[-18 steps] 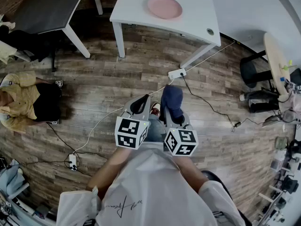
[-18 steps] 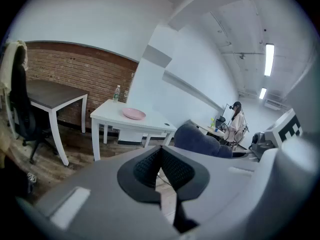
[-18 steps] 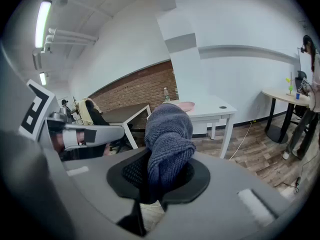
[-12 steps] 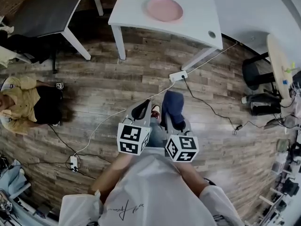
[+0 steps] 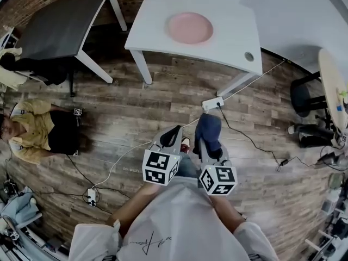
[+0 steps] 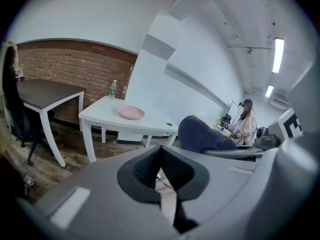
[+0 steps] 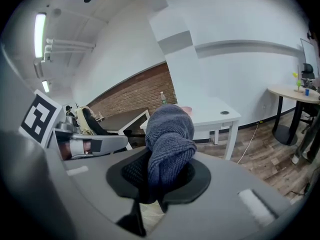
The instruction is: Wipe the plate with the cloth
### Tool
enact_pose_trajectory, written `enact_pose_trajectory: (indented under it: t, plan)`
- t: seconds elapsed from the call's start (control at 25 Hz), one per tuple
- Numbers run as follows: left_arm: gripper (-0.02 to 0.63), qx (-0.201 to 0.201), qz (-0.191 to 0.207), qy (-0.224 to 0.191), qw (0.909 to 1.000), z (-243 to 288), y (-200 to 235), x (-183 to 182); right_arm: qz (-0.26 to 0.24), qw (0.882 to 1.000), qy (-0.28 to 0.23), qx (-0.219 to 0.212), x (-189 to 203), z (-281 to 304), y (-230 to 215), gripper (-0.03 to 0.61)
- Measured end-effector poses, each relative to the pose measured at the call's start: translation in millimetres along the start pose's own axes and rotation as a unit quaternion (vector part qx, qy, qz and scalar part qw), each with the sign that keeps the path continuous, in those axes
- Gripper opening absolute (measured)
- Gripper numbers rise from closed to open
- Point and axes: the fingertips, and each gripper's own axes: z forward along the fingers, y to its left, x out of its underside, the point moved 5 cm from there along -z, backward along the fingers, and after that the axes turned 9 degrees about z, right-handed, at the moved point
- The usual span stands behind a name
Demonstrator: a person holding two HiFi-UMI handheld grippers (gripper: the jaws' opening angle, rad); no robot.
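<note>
A pink plate (image 5: pixel 189 28) lies on a white table (image 5: pixel 157 31) well ahead of me; the left gripper view also shows the plate (image 6: pixel 130 112) on that table (image 6: pixel 100 115). My right gripper (image 5: pixel 210 144) is shut on a dark blue cloth (image 5: pixel 208 130), which bulges out between its jaws in the right gripper view as a knitted blue cloth (image 7: pixel 168 136). My left gripper (image 5: pixel 171 137) is shut with nothing in it; its pads (image 6: pixel 150 167) meet. Both grippers hang side by side over the wooden floor, far short of the table.
A dark table (image 5: pixel 60 26) stands left of the white one. A power strip (image 5: pixel 212 103) and cables lie on the floor ahead. A seated person (image 5: pixel 32 132) is at the left. A round table (image 5: pixel 333 80) and black chair (image 5: pixel 304 94) stand at the right. A bottle (image 6: pixel 113 89) stands on the white table.
The white table and plate sit lower and slightly larger in the head view, and both grippers have shifted a little right and down with the person's advance.
</note>
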Motion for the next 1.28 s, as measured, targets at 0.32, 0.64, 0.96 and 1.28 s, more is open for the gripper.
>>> enact_pose_trajectory:
  t: [0.32, 0.64, 0.96, 1.28]
  plan:
    - [0.005, 0.008, 0.010, 0.006, 0.9999, 51.9, -8.3, -30.2, 0.019, 0.999, -0.005, -0.033, -36.5, 29.6, -43.4, 0.086]
    - [0.005, -0.029, 0.019, -0.001, 0.9994, 65.7, -1.4, -47.3, 0.022, 0.997, 0.005, -0.078, -51.7, 53.6, -52.8, 0.086]
    - [0.005, -0.051, -0.005, -0.009, 0.9986, 79.8, 21.7, -62.0, 0.014, 0.996, 0.034, -0.081, -62.6, 80.7, -61.3, 0.080]
    - [0.008, -0.049, -0.027, -0.018, 0.9983, 105.9, 59.0, -79.2, 0.002, 0.996, 0.041, -0.085, -91.9, 120.9, -56.4, 0.080]
